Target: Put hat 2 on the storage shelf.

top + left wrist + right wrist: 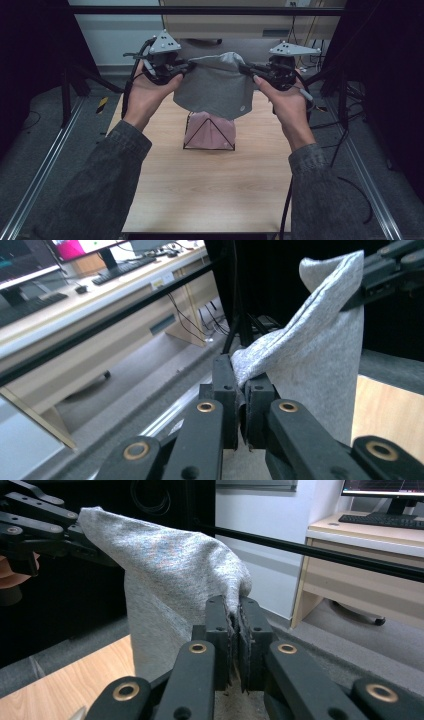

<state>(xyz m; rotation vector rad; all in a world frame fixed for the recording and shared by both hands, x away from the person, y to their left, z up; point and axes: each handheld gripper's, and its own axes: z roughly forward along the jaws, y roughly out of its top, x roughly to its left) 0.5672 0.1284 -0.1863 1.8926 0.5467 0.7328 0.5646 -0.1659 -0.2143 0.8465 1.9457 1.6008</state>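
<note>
Pale wood makes up the worktop (210,190), a smooth laminate sheet with a fine grain, set in a dim bay with black drapes on either side and metal rails running along the grey floor. Beyond its far edge stands a light wooden desk (360,575) with a keyboard (382,520) and a monitor on it, and a black bar crosses in front.

Near the middle of the worktop, a little toward the far edge, lies a pink cloth (210,131), folded into a soft square, with a thin black wire stand (207,134) of triangular outline standing over it (whether the wire touches the fabric cannot be told).

Above it, clear of the wood, hangs a grey cloth (215,87), a heathered knit with a small round mark near its lower corner. It is stretched by its upper edge between two tools and droops in a loose, rounded fold. The left gripper (241,390) has its black jaws clamped together on one corner of the knit, fabric pinched between the pads. The right gripper (235,625) is likewise closed tight on the opposite corner, both held up by hands in dark grey sleeves.
</note>
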